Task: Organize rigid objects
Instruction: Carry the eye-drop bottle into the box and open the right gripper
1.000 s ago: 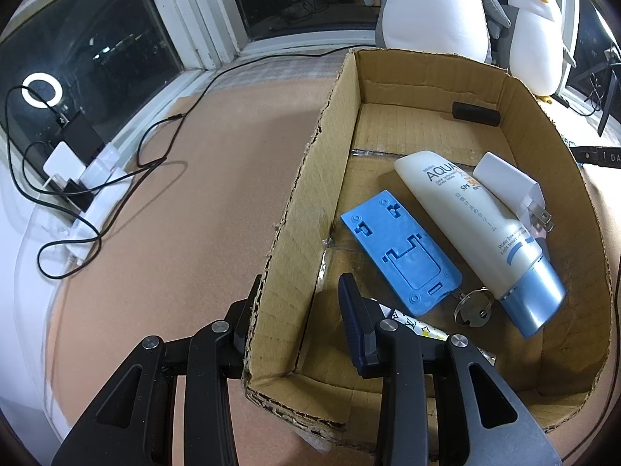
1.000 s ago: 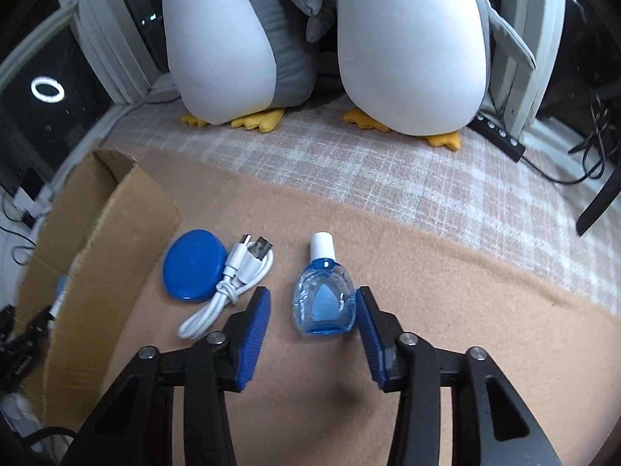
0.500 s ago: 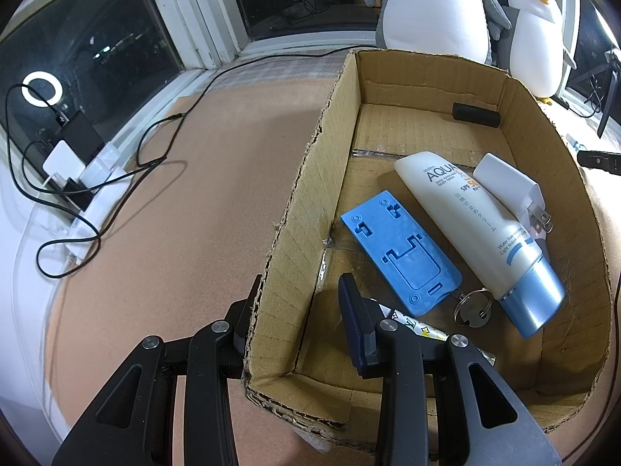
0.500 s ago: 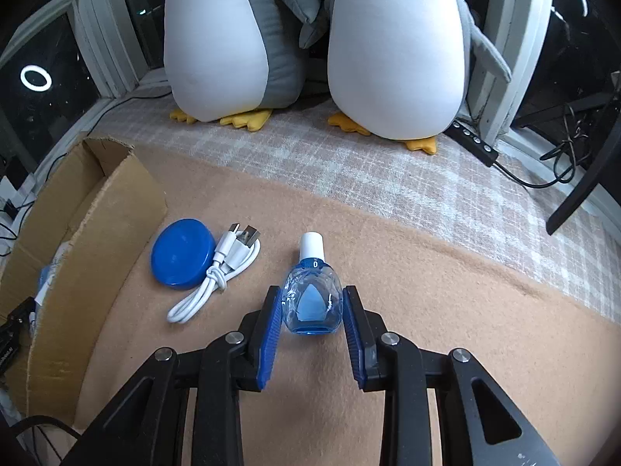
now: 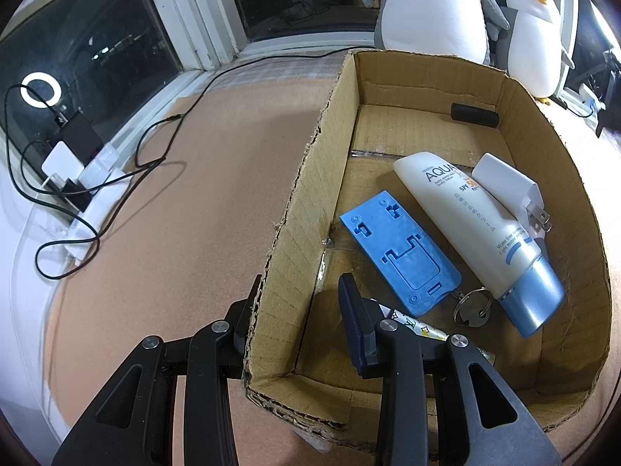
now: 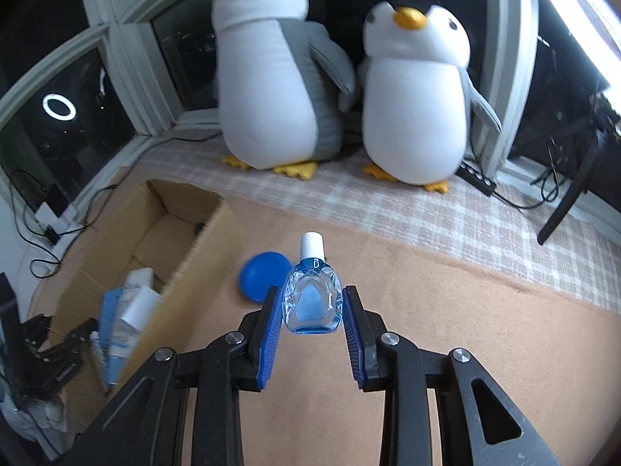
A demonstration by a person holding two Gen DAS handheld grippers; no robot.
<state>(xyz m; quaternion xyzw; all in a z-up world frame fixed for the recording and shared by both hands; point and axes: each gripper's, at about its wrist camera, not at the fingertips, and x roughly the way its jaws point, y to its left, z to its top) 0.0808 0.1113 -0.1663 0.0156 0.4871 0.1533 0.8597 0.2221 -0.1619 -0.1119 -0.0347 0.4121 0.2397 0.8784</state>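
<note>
right gripper [image 6: 310, 310] is pinching a small blue bottle [image 6: 311, 303] above the mat; left gripper [image 5: 299, 303] is clamping the cardboard box [image 5: 306, 194] wall.

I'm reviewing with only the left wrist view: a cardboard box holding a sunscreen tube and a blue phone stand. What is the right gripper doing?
Observer: The right gripper is shut on a small clear blue eye-drop bottle with a white cap.
Operator: Is it over the box?
Observer: No. The open brown cardboard box sits to its left, and the bottle hangs over tan cloth.
Operator: Anything else outside the box?
Observer: A round blue plastic lid lies on the cloth beside the box wall, partly behind the bottle.
</note>
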